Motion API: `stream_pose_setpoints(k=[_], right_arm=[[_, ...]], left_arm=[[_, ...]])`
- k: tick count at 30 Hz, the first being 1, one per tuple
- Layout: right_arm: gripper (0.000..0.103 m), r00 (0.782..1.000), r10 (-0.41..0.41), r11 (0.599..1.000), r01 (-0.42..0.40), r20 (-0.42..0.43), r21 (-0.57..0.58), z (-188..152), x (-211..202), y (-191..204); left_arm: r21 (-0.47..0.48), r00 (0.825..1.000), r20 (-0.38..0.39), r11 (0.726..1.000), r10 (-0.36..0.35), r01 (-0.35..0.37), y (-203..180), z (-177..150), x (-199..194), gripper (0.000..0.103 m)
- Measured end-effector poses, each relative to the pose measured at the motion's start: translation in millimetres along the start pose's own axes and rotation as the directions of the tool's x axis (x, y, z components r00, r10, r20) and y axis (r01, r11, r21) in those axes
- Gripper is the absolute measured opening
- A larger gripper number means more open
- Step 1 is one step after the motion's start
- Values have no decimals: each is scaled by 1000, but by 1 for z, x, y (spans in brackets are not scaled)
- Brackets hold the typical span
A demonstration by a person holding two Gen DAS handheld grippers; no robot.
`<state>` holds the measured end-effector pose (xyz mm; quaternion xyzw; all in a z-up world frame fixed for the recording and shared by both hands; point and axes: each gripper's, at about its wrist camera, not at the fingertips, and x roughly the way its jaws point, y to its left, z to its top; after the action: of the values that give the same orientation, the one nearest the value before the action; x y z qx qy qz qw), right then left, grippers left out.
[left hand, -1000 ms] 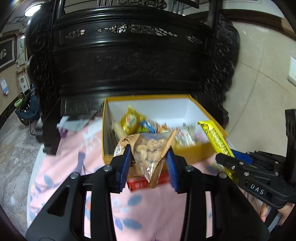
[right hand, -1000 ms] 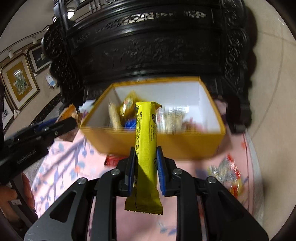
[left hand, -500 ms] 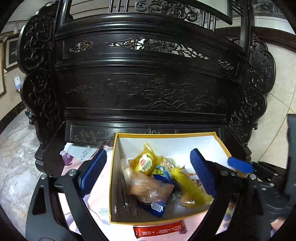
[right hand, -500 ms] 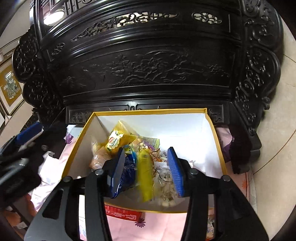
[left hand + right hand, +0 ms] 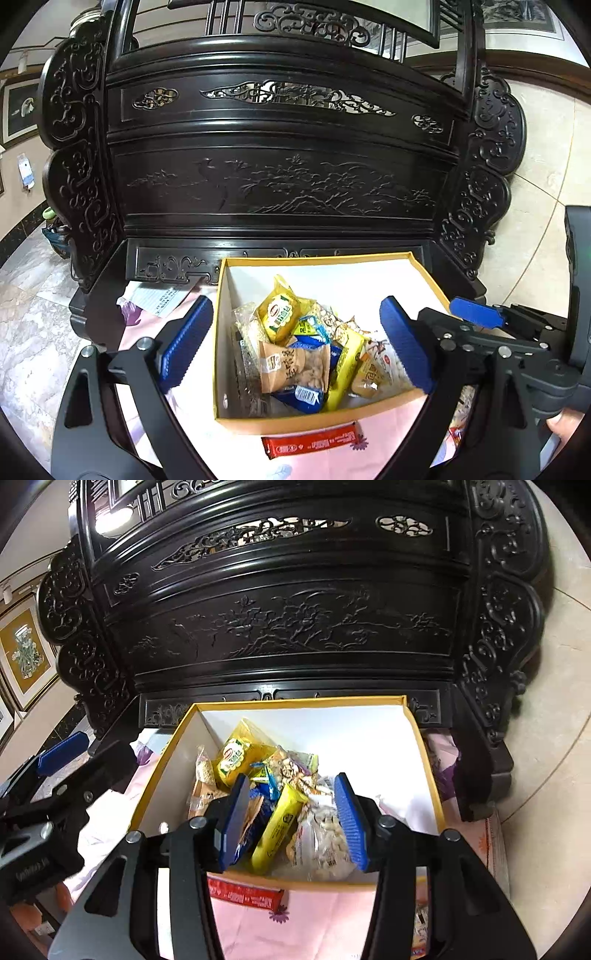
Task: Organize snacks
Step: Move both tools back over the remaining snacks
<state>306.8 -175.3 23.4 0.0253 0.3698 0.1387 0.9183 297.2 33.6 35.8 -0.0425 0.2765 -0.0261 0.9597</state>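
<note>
A yellow box (image 5: 317, 257) with white inner walls holds several snack packets. Among them are a bag of peanuts (image 5: 295, 365), a long yellow bar (image 5: 343, 373) and a yellow-green packet (image 5: 280, 314). My left gripper (image 5: 295, 345) hovers over the box's near half, open wide and holding nothing. In the right wrist view, my right gripper (image 5: 291, 823) is open above the same box (image 5: 295, 701), with the yellow bar (image 5: 280, 823) lying loose below its blue pads. A red bar (image 5: 314, 441) lies on the cloth just in front of the box.
The box sits on a pink flowered cloth (image 5: 314, 923) against a tall, dark carved wooden back (image 5: 280, 177). A printed paper (image 5: 155, 295) lies to the box's left. More packets (image 5: 421, 930) lie on the cloth at the right. Tiled floor surrounds the furniture.
Both grippers opened and let go. The peanut bag left the left gripper and the yellow bar the right; both now lie in the box. Both grippers rose over the box.
</note>
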Motion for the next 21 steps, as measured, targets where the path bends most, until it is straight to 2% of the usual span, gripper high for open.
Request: stream_pose_setpoints(k=[4, 8, 11, 14, 17, 21], right_arm=[[49, 1000, 23, 1000, -23, -9, -1, -27, -20, -10], [51, 999, 31, 999, -31, -18, 17, -65, -46, -32], [59, 1000, -16, 999, 17, -17, 37, -99, -67, -56], [59, 995, -86, 993, 89, -41, 78, -132, -75, -83], [59, 984, -147, 980, 159, -104, 119, -164, -63, -113], [59, 973, -163, 970, 188, -164, 157, -186, -47, -138]], left_arm=[[16, 1000, -6, 1000, -18, 18, 1, -17, -19, 93], [58, 998, -46, 997, -51, 54, -1, -54, -35, 94], [68, 992, -94, 994, -79, 86, -1, -92, -41, 94], [46, 984, -142, 993, -104, 112, 0, -125, -41, 94], [7, 976, -181, 992, -122, 125, 5, -149, -37, 94], [-38, 966, -219, 991, -137, 132, 11, -168, -32, 94]])
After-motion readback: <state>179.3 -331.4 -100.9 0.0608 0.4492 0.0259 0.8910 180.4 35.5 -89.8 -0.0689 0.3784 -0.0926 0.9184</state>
